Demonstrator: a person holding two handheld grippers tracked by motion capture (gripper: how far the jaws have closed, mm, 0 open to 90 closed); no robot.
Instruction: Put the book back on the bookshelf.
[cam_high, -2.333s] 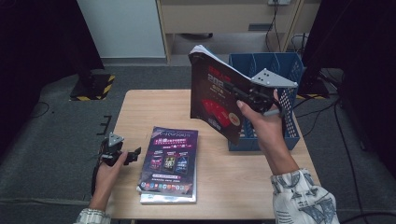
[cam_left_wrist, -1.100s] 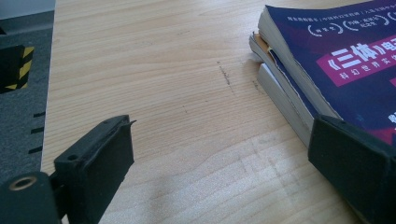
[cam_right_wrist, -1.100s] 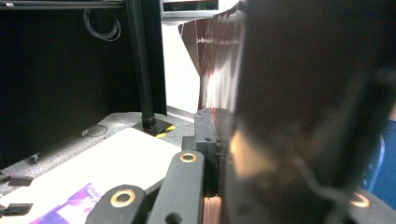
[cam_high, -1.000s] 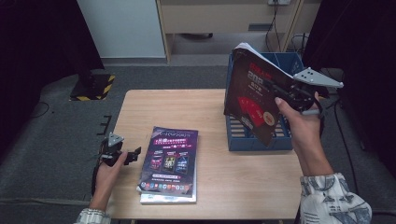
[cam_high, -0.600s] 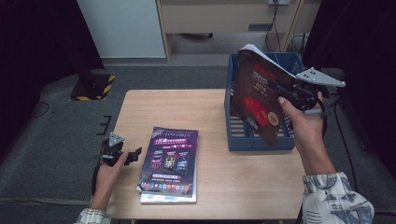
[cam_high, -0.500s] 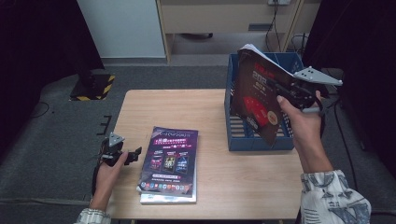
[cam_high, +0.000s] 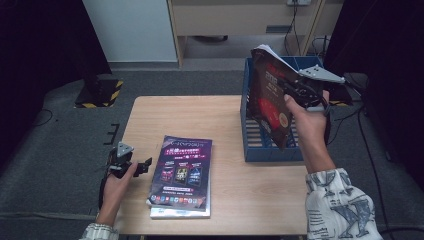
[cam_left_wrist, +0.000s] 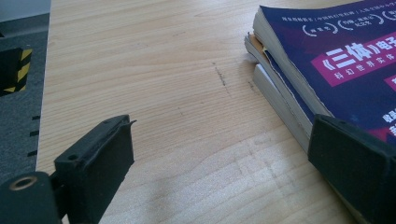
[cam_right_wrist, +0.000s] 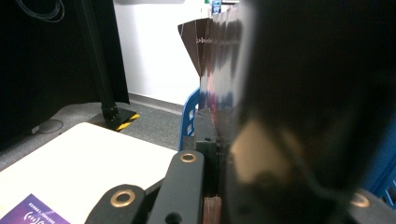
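Now the dark magazine (cam_high: 270, 97) hangs upright over the blue crate (cam_high: 272, 150), clamped in the right gripper (cam_high: 300, 92), not yet lowered inside. More magazines (cam_high: 182, 175) wait stacked on the table (cam_high: 200, 115) beside the left gripper (cam_high: 137, 165), its jaws wide and empty.

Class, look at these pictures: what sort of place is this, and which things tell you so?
Probably a lab or studio recording bay: a lone wooden table on grey carpet, black curtains at the sides, loose cables on the floor.

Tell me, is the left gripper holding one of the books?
No, the left gripper has its jaws open over bare table, beside the stack of books.
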